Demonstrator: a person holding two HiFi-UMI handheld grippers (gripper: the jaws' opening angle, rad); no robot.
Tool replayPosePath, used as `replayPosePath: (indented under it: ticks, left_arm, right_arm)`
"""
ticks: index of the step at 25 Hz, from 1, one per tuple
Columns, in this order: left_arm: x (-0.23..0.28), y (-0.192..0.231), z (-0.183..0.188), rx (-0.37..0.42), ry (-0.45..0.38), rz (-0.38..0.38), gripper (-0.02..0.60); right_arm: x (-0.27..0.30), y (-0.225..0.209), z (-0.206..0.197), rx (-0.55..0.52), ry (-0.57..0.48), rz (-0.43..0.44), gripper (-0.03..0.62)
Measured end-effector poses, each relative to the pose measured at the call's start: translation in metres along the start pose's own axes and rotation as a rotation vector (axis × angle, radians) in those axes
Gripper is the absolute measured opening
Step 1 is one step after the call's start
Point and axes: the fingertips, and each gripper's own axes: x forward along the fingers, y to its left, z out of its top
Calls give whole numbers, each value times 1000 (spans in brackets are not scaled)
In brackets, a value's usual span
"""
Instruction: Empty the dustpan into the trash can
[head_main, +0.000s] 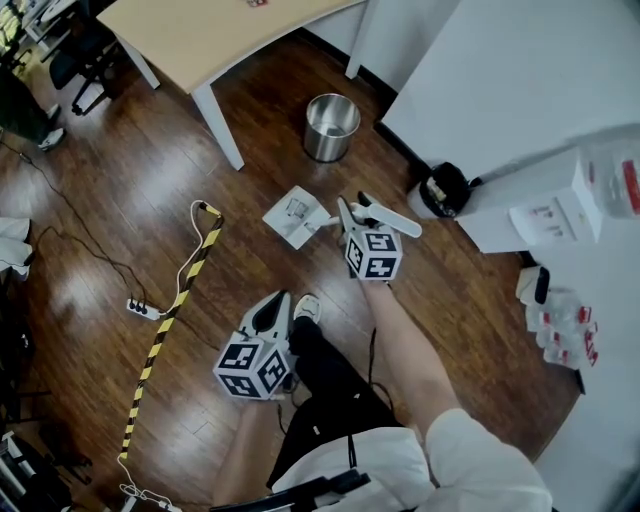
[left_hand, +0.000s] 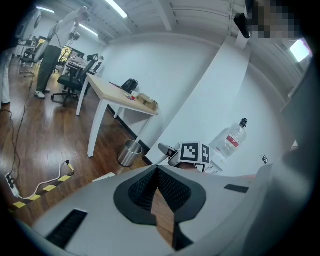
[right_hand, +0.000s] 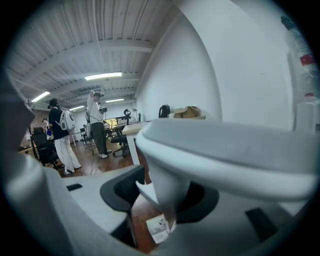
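A white dustpan (head_main: 293, 216) rests on the wood floor, just short of the silver trash can (head_main: 331, 126). Its white handle (right_hand: 170, 187) rises between the jaws of my right gripper (head_main: 352, 213). In the right gripper view the handle lies against the right pad, and a strip of floor shows beside the left pad, so the right gripper (right_hand: 160, 197) is open around it. The dustpan's label (right_hand: 158, 227) shows below the jaws. My left gripper (head_main: 274, 306) hangs lower left near my shoe, shut and empty. The trash can (left_hand: 130, 152) also shows in the left gripper view beyond the left gripper (left_hand: 156, 171).
A light wooden desk (head_main: 210, 40) stands left of the can, with one leg (head_main: 220, 125) close to it. A yellow-black cable cover (head_main: 172, 312) and a power strip (head_main: 143, 308) lie on the floor at left. A black object (head_main: 446, 188), boxes (head_main: 545, 205) and bottles (head_main: 565, 335) line the white wall at right.
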Motion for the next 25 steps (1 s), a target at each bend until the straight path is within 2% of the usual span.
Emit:
replayPosePath:
  ticks: [12,19,25]
  left_arm:
    - [16,12,27,8,31,-6,-10]
    - [27,19,53,13,45,-16,-11]
    - [38,19,72,38,78,-23,-10]
  right_arm:
    - [12,-16,26,53,41,-16,202]
    - [1,-32,49,18,82,-8,201]
    - [-25,-49,83,-4,63,1,201]
